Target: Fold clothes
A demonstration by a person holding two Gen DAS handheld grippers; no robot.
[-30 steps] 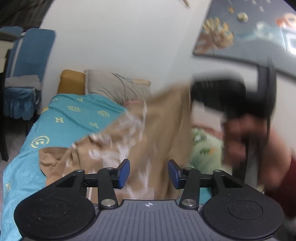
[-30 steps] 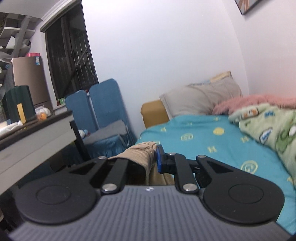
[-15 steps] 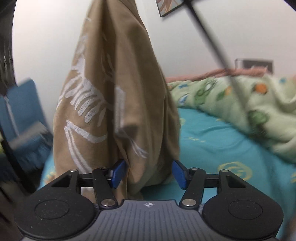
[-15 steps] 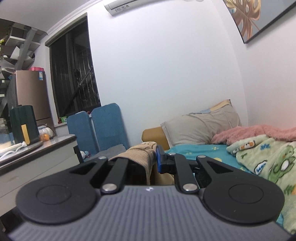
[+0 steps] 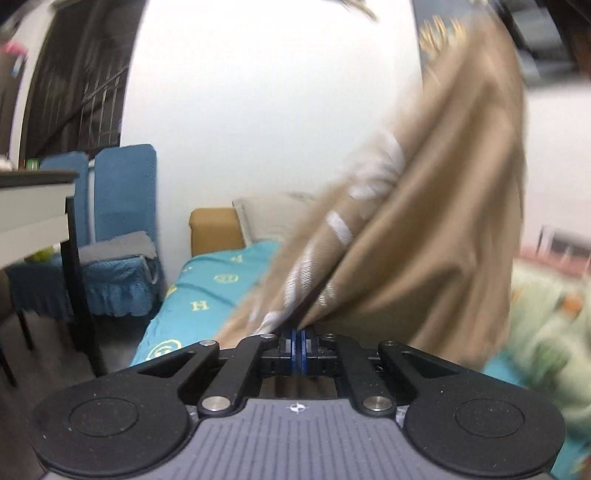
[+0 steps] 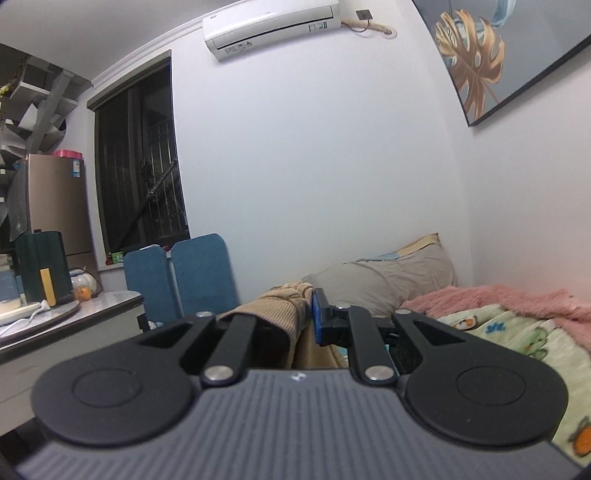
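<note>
Left gripper (image 5: 298,341): lower centre of the left wrist view, blue pads pressed together on a pinch of the tan garment (image 5: 424,236); clenched on cloth.

Tan garment, left view: rises from the pinched pads toward the upper right of the frame, stretched on a slant and blurred; whitish printed marks run along its left edge (too smeared to read the pattern).

Right gripper (image 6: 308,314): lower centre of the right wrist view, closed on a ribbed tan edge of the same garment (image 6: 284,306); the cloth bunches over the left finger and hangs down between the two, hiding that finger's pad, with the blue pad of the right finger against it.

Bed (image 5: 207,280): teal sheet with yellow motifs, centre left of the left view, below the lifted garment.

Green blanket (image 6: 517,332): cartoon print, lower right of the right view, with a pink fluffy blanket (image 6: 509,299) just behind it.

Pillow (image 6: 388,280): grey, centre right, against the wall.

Blue chair (image 6: 184,277): centre left, beside a white counter (image 6: 66,325).

Air conditioner (image 6: 273,26): top centre, on the wall.

Framed picture (image 6: 491,55): upper right, a gold leaf.
</note>
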